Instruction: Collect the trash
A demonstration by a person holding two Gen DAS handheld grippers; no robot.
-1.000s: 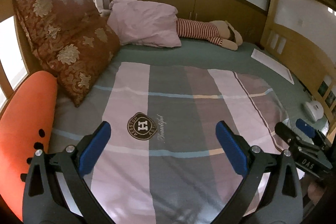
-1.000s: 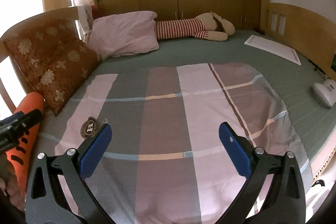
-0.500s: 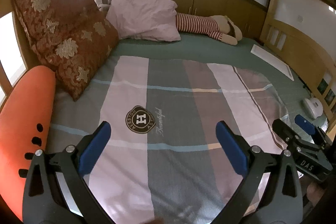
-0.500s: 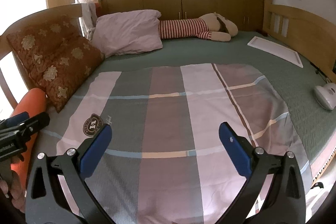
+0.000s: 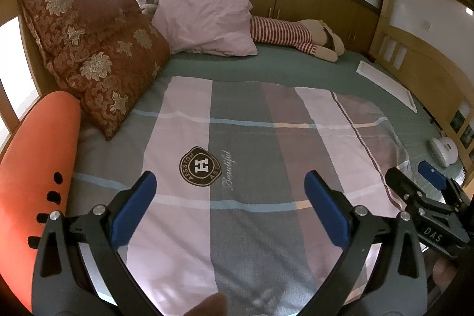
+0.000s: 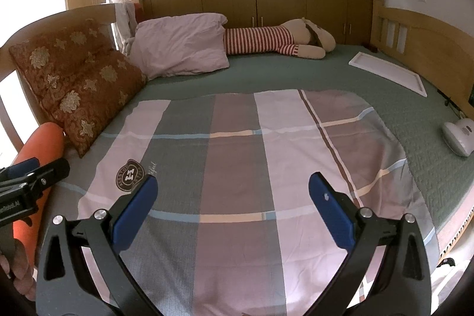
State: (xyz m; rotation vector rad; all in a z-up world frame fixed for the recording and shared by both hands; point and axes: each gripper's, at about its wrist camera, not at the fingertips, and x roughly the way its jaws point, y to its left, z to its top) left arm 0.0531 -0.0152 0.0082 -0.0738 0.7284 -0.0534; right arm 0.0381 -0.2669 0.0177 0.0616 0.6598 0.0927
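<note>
Bedroom with a wide bed fills both views, its plaid quilt [image 6: 237,168] spread directly beneath the grippers. Left gripper [image 5: 229,197] hovers over the quilt's round crest, blue pads wide apart and gripping nothing; right gripper [image 6: 232,197] is likewise spread and empty. To the left gripper's left lies an orange cushion [image 5: 38,168], ahead-left a red floral pillow [image 5: 97,58]. Right of the right gripper sits a small white device [image 6: 459,136]. Farther ahead rest a pink pillow [image 6: 180,45], a striped plush toy [image 6: 275,40] and a white tray [image 6: 388,73]. No piece of trash can be told apart anywhere on the bed.
</note>
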